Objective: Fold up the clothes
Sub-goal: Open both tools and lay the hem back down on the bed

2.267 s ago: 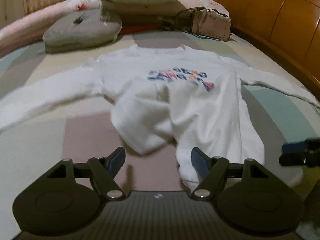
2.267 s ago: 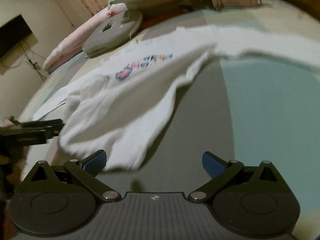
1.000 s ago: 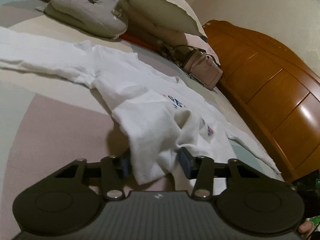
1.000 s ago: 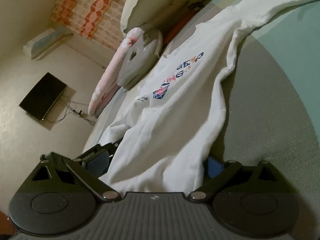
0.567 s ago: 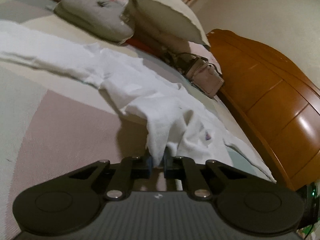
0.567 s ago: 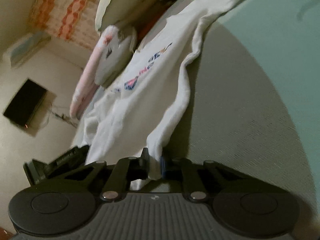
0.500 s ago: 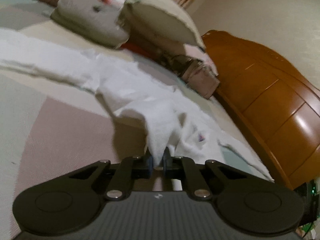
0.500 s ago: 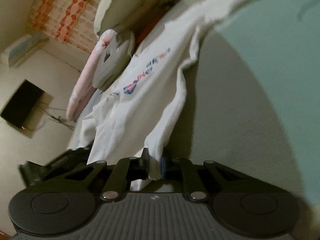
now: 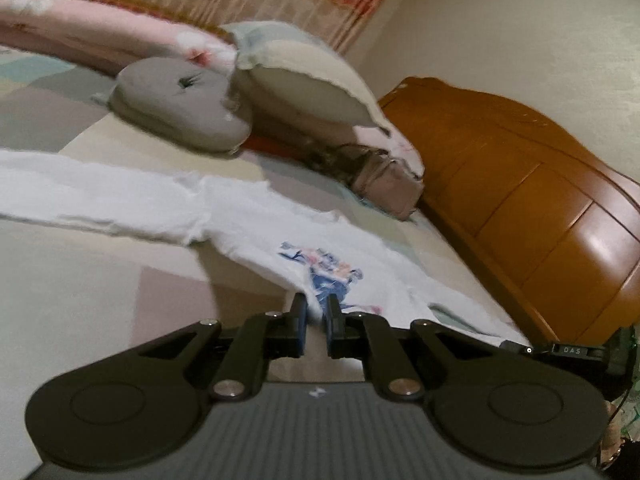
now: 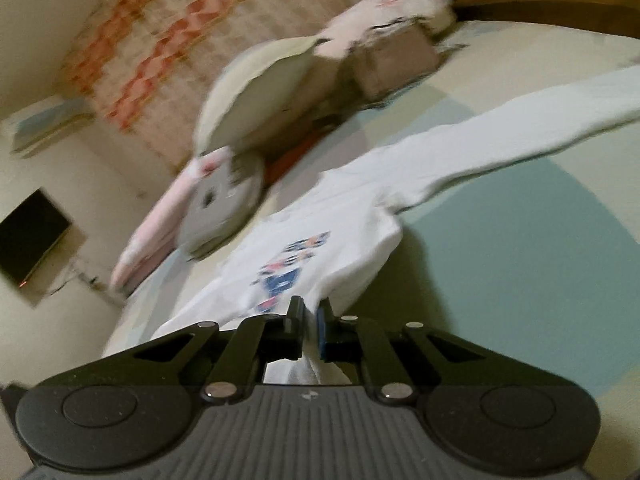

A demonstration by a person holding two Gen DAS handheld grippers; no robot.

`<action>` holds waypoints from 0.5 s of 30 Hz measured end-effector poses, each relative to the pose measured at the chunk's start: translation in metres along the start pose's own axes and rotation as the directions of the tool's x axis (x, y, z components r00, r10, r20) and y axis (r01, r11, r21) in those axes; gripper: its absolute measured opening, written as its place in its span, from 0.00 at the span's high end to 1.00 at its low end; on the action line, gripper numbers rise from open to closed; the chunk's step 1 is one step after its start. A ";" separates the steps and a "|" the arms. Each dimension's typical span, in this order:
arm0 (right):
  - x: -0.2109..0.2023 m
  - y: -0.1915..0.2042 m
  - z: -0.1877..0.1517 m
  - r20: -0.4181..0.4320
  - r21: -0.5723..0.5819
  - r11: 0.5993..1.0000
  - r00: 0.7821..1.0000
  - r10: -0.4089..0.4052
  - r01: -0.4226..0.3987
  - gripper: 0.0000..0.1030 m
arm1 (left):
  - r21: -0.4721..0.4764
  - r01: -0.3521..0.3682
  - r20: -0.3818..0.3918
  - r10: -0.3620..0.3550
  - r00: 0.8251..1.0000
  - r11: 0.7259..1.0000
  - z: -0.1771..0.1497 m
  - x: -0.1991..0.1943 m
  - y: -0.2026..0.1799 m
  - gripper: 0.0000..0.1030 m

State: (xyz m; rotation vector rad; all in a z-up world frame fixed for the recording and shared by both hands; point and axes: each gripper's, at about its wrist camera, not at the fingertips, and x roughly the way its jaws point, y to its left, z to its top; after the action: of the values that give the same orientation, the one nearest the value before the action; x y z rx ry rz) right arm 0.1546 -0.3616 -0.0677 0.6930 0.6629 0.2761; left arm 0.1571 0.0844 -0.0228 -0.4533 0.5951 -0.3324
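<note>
— Left gripper (image 9: 316,320) status?
— Mine is clamped on the hem of one white sweatshirt (image 9: 248,220); my right gripper (image 10: 310,322) likewise.
— Condition?
— Printed chest, two sleeves spread toward nine and three o'clock on the bed (image 9: 80,280). Three pillows (image 9: 180,110) at twelve.

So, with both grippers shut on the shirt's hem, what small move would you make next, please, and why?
Probably carry the hem forward toward the collar. The left gripper and right gripper each pinch the shirt, its hem is lifted, and both sleeves lie spread flat on the bed.
</note>
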 end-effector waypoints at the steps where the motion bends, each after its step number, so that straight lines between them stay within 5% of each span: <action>1: 0.004 -0.005 -0.002 -0.027 0.017 1.000 0.999 -0.019 0.019 0.88 | -0.009 -0.011 -0.013 0.011 1.000 1.000 -0.001 0.001 0.002 0.93; 10: -0.002 -0.010 -0.043 -0.111 -0.027 0.993 0.987 -0.118 0.116 0.61 | 0.087 -0.147 -0.109 0.156 0.982 0.985 -0.030 -0.001 0.002 0.70; 15: -0.012 0.002 -0.057 -0.121 -0.099 0.988 0.984 -0.132 0.121 0.44 | 0.161 -0.159 -0.112 0.178 0.978 0.974 -0.047 -0.007 -0.008 0.54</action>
State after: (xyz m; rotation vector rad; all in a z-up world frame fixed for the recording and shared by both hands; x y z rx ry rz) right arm 0.1084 -0.3368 -0.0932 0.5465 0.8077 0.2328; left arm 0.1220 0.0664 -0.0501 -0.2349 0.7213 -0.2429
